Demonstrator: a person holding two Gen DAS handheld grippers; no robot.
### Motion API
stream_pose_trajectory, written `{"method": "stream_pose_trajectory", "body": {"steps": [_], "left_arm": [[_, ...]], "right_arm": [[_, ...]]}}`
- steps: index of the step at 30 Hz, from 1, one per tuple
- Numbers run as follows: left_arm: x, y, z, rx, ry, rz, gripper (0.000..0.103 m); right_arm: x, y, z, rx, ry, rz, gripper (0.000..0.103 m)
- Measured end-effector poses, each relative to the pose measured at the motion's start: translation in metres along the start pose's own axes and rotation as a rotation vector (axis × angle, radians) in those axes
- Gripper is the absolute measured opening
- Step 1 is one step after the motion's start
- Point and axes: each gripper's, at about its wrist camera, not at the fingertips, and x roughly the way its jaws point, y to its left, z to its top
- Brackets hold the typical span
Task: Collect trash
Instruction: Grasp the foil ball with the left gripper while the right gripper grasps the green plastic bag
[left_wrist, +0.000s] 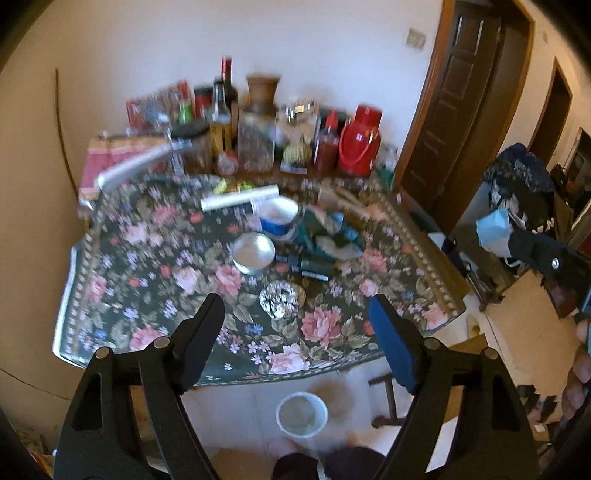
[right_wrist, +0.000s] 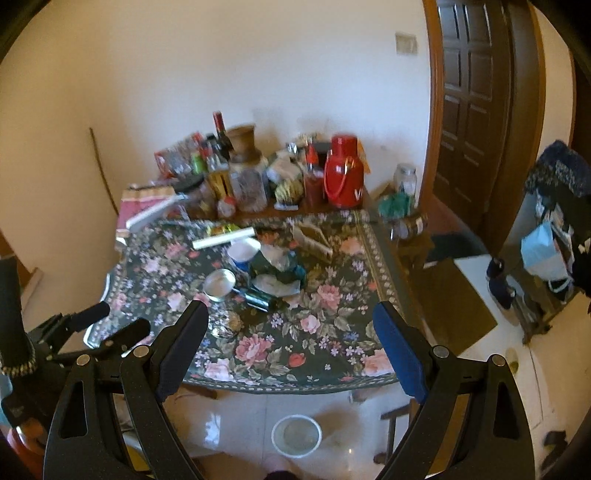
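A crumpled foil ball (left_wrist: 279, 298) lies on the floral tablecloth (left_wrist: 147, 266), near the front edge; it also shows in the right wrist view (right_wrist: 226, 322). Behind it lie a round metal tin (left_wrist: 253, 253), a white-and-blue cup (left_wrist: 279, 218), a dark bottle on its side (left_wrist: 314, 266) and crumpled green and white wrappers (left_wrist: 328, 236). A white bin (left_wrist: 301, 414) stands on the floor in front of the table, also in the right wrist view (right_wrist: 296, 435). My left gripper (left_wrist: 297, 314) is open above the foil ball. My right gripper (right_wrist: 291, 319) is open above the table's front.
Bottles, jars and a red canister (left_wrist: 360, 140) crowd the back of the table by the wall. A silver roll (left_wrist: 240, 198) lies across the cloth. A wooden door (right_wrist: 469, 110) is at the right. A chair (left_wrist: 386, 398) stands under the table's right corner.
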Motion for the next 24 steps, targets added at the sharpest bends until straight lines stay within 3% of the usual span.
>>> {"method": "stream_pose_trajectory", "body": {"steps": [3,7,15,24], "left_arm": [[0.030,0.007,0.002,-0.008,0.052,0.013,0.081],[0.068,0.010,0.004,-0.015,0.124,0.049,0.081],[0.139,0.014,0.010,-0.155,0.262,0.097,0.081],[0.199,0.013,0.008,-0.247,0.370,0.199,0.081]], "right_arm": [[0.029,-0.003,0.010,0.011,0.061,0.019,0.089],[0.078,-0.012,0.027,0.037,0.153,0.109,0.089],[0.191,-0.041,0.058,0.081,0.341,0.214,0.089],[0.295,-0.052,0.058,0.084,0.524,0.298,0.089]]}}
